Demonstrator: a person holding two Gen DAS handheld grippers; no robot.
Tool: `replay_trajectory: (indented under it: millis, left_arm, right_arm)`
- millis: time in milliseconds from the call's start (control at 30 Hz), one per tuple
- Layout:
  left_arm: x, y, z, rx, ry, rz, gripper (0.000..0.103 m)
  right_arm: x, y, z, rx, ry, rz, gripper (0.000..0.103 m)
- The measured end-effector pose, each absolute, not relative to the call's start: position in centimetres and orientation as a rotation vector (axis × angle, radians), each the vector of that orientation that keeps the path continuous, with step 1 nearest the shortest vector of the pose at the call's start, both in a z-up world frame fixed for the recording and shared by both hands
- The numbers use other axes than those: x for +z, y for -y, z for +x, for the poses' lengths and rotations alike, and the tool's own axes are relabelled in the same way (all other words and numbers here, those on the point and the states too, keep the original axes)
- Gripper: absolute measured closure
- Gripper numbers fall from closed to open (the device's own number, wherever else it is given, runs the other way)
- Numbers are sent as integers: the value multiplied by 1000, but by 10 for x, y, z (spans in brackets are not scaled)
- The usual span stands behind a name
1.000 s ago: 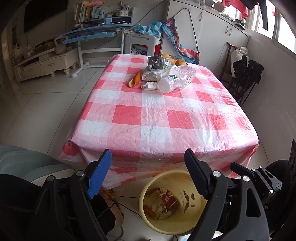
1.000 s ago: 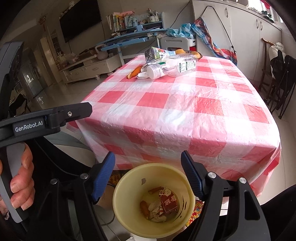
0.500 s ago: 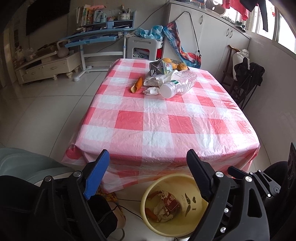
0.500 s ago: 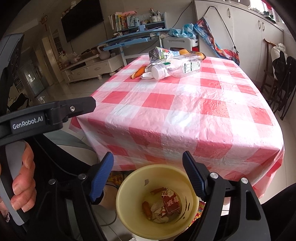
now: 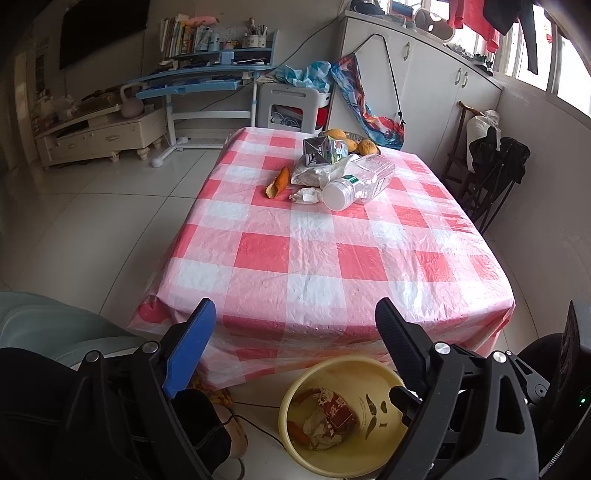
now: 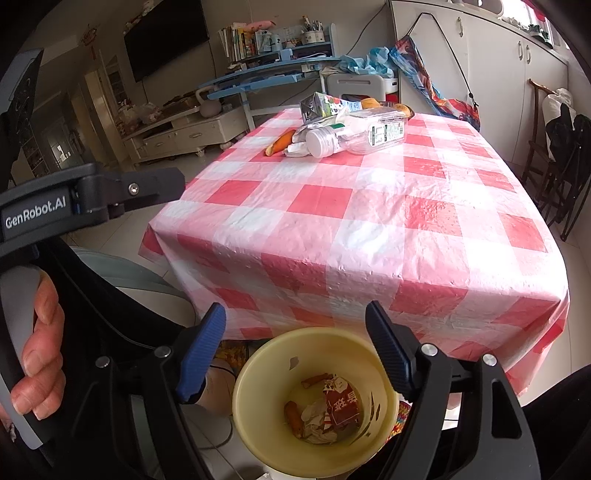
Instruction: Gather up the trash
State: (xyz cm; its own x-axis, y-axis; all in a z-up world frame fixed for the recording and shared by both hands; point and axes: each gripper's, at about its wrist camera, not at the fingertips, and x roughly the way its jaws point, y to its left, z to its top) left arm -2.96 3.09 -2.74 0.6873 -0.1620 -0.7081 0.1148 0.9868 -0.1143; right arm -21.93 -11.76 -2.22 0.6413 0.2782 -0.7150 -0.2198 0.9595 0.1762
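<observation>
The left gripper [image 5: 295, 328] and right gripper [image 6: 295, 325] both gape apart, holding nothing, above the round yellow plastic trash bin [image 6: 258, 373] on the floor. On the far checkered table [image 5: 321, 258] lie an orange peel [image 5: 277, 181], crumpled white tissue [image 5: 306, 195] and clear plastic bottle [image 5: 360, 182].

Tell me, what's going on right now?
Both tongs open, empty: left, right. Yellow bin holds some scraps. Bottle, carton, peel wait on table's far end.

From my feed: pale tiled floor [image 5: 92, 206], blue desk [image 5: 192, 79] with books against the back wall, white cabinets [image 5: 424, 85] on the right, daylight through windows [image 5: 569, 70], TV [image 6: 166, 35] mounted.
</observation>
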Motion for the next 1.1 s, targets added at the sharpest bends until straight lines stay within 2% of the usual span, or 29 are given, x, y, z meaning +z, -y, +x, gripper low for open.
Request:
replay_trajectory:
  millis: [533, 1100]
  left_arm:
    - [-51, -50, -14, -109, -880, -138, 16]
    - [-53, -57, -11, -89, -871, -174, 16]
  right_arm:
    - [-24, 120, -216, 275, -835, 88, 26]
    - [-28, 116, -216, 266, -848, 58, 25]
